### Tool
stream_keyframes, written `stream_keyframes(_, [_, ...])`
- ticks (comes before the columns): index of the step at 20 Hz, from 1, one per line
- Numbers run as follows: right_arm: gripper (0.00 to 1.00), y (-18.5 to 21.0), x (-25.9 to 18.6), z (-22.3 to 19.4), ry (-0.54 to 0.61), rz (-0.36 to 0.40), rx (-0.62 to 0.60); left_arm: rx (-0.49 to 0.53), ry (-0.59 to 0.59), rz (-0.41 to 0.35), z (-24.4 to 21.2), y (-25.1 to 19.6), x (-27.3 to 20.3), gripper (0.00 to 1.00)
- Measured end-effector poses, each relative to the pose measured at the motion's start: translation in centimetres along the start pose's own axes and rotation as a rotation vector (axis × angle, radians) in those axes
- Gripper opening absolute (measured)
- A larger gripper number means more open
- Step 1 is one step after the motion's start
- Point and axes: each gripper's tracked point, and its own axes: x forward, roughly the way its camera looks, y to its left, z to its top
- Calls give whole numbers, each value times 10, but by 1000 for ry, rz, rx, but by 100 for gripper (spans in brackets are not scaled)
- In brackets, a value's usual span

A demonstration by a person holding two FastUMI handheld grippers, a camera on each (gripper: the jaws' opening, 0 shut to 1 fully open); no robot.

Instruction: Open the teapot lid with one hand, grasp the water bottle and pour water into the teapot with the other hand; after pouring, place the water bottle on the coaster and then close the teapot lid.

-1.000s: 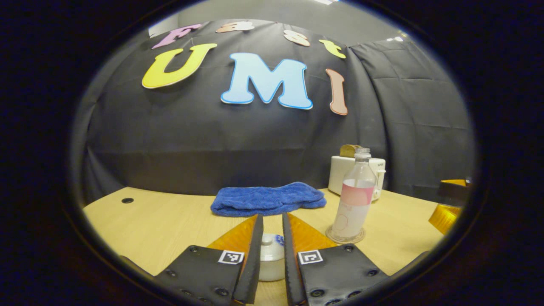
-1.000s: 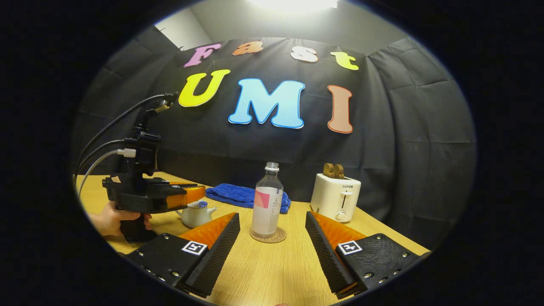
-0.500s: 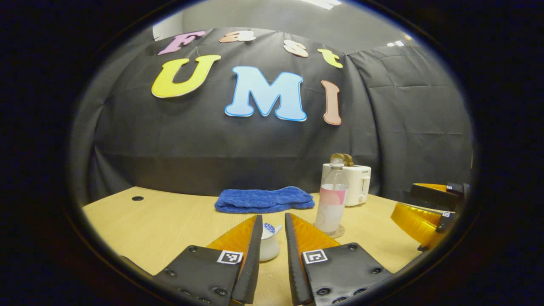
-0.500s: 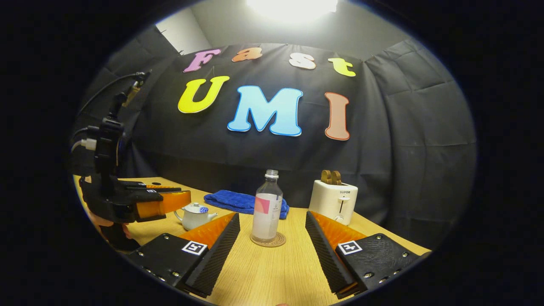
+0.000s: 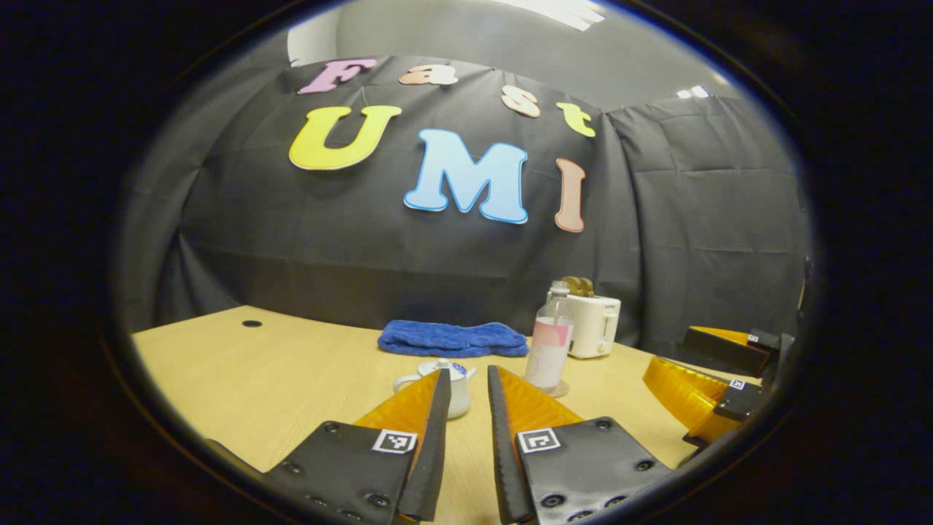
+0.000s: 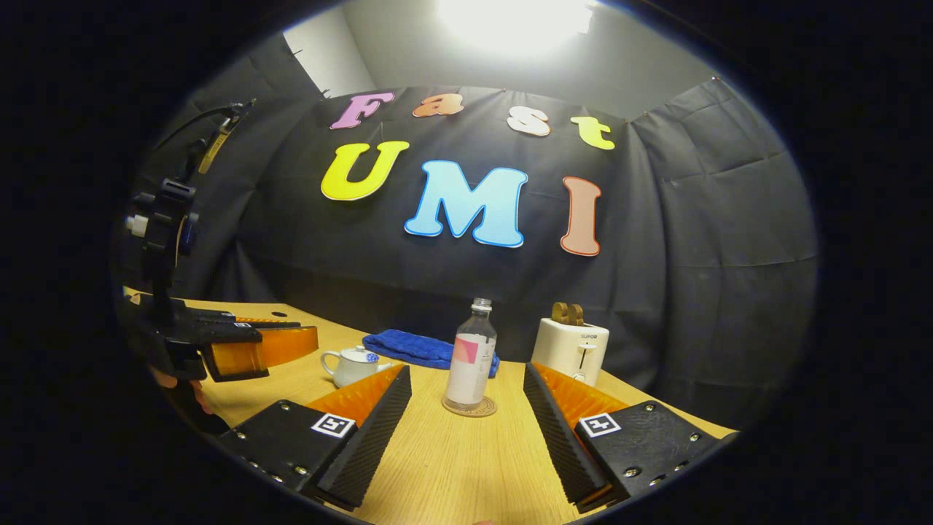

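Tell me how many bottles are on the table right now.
1. The water bottle stands upright on the coaster, between the teapot and the toaster, in front of the blue towel. Nothing visible hides another.

A black cloth wall (image 6: 692, 240) drapes behind a light wooden table (image 6: 466, 474). A grey plaster wall (image 5: 466, 40) rises above it. A bright ceiling light (image 6: 514, 14) glares at the top centre.

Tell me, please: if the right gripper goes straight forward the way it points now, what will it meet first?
Most likely the water bottle on its coaster. The right gripper is open, and the bottle stands upright ahead in the gap between its fingers, well apart from them. The table between looks free. Depth is hard to judge.
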Motion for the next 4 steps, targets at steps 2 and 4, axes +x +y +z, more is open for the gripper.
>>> stream_keyframes(2, [96,1,-9,6,-5,0,-15,-6,-6,18,2,5,-9,36])
stream_keyframes(4, [96,3,-14,13,-12,-1,-11,21,-9,45,2,10,-18,36])
